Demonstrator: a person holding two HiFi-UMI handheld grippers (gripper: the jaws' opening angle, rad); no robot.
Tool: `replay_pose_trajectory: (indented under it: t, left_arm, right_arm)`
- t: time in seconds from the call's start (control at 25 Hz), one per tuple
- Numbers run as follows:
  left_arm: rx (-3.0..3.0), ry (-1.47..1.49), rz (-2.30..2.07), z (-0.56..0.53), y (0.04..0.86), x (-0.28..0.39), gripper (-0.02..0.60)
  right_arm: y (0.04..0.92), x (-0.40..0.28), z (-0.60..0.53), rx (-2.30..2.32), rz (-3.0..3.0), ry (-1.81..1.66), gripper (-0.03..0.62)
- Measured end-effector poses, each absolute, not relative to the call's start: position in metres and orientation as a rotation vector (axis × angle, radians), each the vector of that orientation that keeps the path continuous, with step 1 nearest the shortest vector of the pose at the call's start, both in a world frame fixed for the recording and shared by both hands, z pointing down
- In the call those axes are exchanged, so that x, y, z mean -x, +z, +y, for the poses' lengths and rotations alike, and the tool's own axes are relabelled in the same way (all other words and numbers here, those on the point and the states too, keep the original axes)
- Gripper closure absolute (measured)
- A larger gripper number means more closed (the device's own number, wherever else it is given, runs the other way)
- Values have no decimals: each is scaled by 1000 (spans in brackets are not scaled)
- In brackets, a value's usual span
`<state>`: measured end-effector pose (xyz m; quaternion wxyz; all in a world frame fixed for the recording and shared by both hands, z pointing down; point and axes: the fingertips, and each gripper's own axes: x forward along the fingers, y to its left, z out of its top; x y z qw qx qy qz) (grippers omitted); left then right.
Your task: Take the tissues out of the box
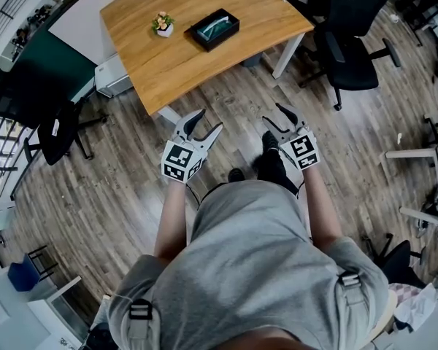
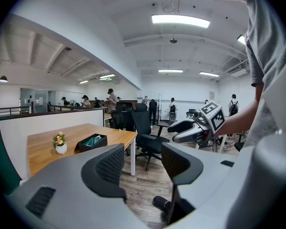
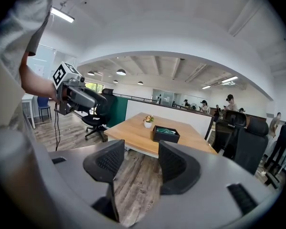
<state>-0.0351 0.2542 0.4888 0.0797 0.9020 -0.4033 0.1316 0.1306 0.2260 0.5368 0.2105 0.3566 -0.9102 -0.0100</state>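
Box: a black open-topped box (image 1: pixel 214 29) sits flat on the wooden table (image 1: pixel 168 60), near its far right part.
Tissues: the tissues (image 1: pixel 217 27) lie inside the box, showing pale with a teal tint; finer detail is too small to tell.
Flower pot: a small white pot of flowers (image 1: pixel 163 25) stands just left of the box, apart from it.
Chairs: a black office chair (image 1: pixel 350 57) stands by the table's right end; another one (image 1: pixel 51 130) stands well off to the left.
Floor: a stretch of wood-plank floor (image 1: pixel 233 108) lies between the person and the table's near edge.
Left gripper: the left gripper (image 1: pixel 210 119) has its jaws spread wide with only floor showing between them; it holds nothing.
Right gripper: the right gripper (image 1: pixel 271 113) is likewise spread wide and empty.
Pose: both forearms reach forward from the waist, side by side. The grippers point toward the table, tilted slightly down, well short of the box.
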Motion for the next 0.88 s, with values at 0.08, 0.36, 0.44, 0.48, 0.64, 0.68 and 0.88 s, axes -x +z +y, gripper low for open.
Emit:
replay_pose_trajectory:
  t: [0.08, 0.36, 0.44, 0.48, 0.64, 0.68, 0.88]
  left_arm:
    - [-2693, 398, -1217, 251, 490, 38, 336]
    - [-2664, 429, -1239, 243, 495, 45, 335]
    - [-2652, 434, -1249, 238, 497, 48, 336]
    - [-2646, 437, -1252, 235, 497, 48, 335]
    - [-2628, 451, -1258, 219, 497, 44, 335]
    - [-2623, 453, -1261, 215, 497, 43, 336]
    - [-2603, 476, -1263, 193, 501, 34, 336]
  right_arm:
    - [534, -126, 219, -988, -2545, -41, 362]
    - [542, -125, 197, -959, -2535, -28, 362]
    - [541, -120, 191, -951, -2555, -29, 362]
    - [539, -117, 187, -949, -2571, -29, 362]
    - [547, -121, 172, -922, -2557, -2, 363]
    - [548, -122, 168, -918, -2561, 3, 364]
    - [555, -128, 141, -895, -2562, 30, 365]
